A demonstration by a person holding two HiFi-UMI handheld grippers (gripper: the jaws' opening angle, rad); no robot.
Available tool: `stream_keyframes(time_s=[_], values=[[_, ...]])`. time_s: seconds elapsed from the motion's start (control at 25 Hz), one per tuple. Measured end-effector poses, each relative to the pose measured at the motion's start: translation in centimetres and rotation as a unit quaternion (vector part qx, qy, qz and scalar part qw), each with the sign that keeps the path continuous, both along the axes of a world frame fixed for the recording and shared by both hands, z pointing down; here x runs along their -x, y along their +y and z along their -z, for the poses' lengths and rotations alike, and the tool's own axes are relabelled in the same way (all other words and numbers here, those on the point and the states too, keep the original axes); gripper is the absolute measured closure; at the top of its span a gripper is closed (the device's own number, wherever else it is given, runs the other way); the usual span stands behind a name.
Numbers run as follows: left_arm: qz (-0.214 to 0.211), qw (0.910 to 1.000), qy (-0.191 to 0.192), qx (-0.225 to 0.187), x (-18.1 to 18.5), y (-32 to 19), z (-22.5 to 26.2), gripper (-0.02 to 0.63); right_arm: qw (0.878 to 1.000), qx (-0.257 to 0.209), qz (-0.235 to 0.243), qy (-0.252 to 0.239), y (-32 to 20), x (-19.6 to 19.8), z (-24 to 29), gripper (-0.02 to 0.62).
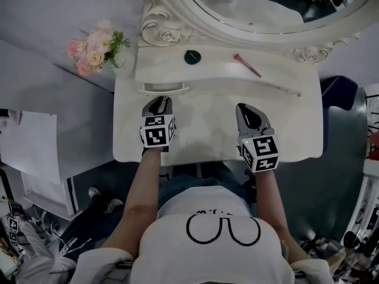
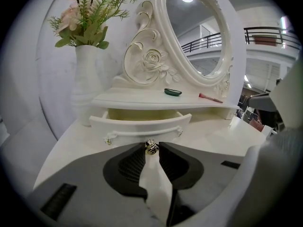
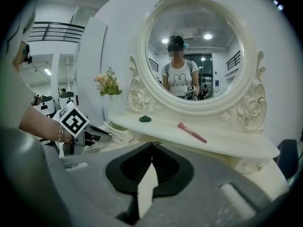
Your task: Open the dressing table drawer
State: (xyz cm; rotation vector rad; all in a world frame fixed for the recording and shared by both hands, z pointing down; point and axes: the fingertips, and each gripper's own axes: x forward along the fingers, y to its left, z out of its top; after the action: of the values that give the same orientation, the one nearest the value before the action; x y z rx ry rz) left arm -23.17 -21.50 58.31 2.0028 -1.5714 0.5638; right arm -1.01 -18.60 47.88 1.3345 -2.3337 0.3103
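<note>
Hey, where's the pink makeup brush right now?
In the head view the pink makeup brush lies on the upper shelf just below the mirror, right of centre, to the right of the small dark green object.

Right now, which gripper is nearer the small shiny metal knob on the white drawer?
Left. The left gripper grips the small shiny metal knob; the right gripper, shut and empty, hovers over the white tabletop further right.
</note>
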Motion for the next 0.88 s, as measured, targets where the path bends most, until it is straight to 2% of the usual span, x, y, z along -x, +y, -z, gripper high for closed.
stream_keyframes(time_s=[0.88], values=[[0.010,0.9996,0.023,0.011,-0.2,3.1,0.1,0.517,1.000,-0.002,0.006,0.010,1.2,0.9,0.4,0.597]])
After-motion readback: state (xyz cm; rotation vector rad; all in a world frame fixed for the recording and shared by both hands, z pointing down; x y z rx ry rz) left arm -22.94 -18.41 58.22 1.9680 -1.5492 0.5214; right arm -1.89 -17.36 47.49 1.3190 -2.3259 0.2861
